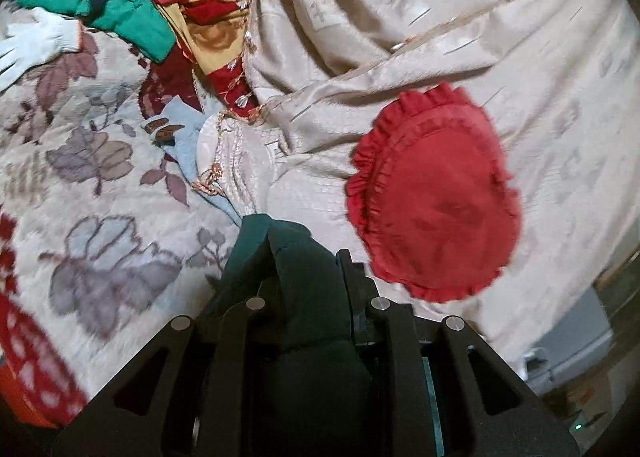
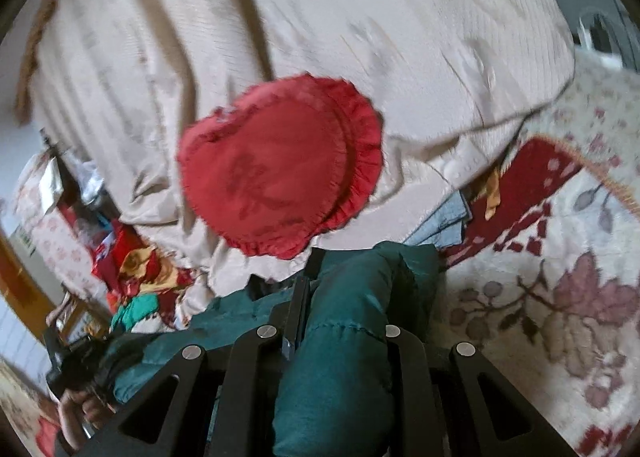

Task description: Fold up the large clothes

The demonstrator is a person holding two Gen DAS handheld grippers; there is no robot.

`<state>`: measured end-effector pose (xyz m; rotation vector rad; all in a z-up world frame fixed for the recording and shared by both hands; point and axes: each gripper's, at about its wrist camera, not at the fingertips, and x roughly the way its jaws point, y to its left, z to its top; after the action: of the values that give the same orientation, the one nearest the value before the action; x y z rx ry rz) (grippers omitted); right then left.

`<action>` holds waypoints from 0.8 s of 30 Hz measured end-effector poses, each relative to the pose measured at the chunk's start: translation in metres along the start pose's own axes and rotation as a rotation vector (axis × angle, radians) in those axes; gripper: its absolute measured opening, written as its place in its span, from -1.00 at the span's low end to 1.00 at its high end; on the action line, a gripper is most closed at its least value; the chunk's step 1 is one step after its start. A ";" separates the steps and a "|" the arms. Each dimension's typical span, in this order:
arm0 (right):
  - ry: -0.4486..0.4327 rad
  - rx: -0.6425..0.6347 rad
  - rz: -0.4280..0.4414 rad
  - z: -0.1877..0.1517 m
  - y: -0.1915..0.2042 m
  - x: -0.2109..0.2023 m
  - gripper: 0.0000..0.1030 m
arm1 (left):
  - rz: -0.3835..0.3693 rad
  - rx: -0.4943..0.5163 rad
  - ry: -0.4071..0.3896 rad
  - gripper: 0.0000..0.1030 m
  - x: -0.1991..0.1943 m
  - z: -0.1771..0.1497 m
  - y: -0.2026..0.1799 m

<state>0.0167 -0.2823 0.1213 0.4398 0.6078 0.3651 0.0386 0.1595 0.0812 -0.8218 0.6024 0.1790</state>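
Observation:
A dark green padded garment point(image 1: 296, 297) is bunched between the fingers of my left gripper point(image 1: 292, 257), which is shut on it above the bed. My right gripper point(image 2: 352, 269) is shut on another part of the same green garment point(image 2: 348, 337), which sags leftward toward the other gripper point(image 2: 76, 361), held by a hand at the lower left of the right wrist view. Most of the garment is hidden below the gripper bodies.
A red frilled heart-shaped cushion point(image 1: 436, 197) point(image 2: 280, 169) lies on a beige bedcover point(image 1: 440, 17) point(image 2: 320, 17). A floral blanket point(image 1: 80, 177) point(image 2: 560, 297) covers the bed. A pile of red, gold and green clothes point(image 1: 192, 9) point(image 2: 136, 269) lies beyond.

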 end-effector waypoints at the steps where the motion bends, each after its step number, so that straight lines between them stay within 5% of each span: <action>1: 0.018 0.013 -0.007 0.005 -0.004 0.013 -0.68 | 0.015 0.005 0.007 -0.69 0.012 0.001 0.000; 12: 0.223 0.159 -0.068 -0.005 -0.067 0.132 -0.65 | 0.187 0.168 0.045 -0.58 0.124 -0.018 0.011; 17: 0.238 0.190 -0.048 -0.005 -0.072 0.144 -0.50 | 0.172 0.100 0.091 -0.52 0.135 -0.014 0.020; 19: 0.236 0.233 -0.038 -0.004 -0.075 0.144 -0.42 | 0.116 0.030 0.113 -0.27 0.133 -0.008 0.024; 21: 0.221 0.319 -0.009 -0.003 -0.079 0.140 -0.30 | -0.020 -0.081 0.133 0.45 0.131 0.002 0.029; 22: 0.203 0.374 0.019 -0.002 -0.084 0.137 -0.25 | -0.094 -0.137 0.130 0.58 0.128 0.007 0.031; 24: 0.162 0.469 0.093 0.000 -0.089 0.128 0.29 | -0.246 -0.231 0.118 0.85 0.124 0.019 0.035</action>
<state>0.1323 -0.2999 0.0181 0.8960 0.8364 0.3476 0.1355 0.1877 -0.0012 -1.1279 0.5927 -0.0260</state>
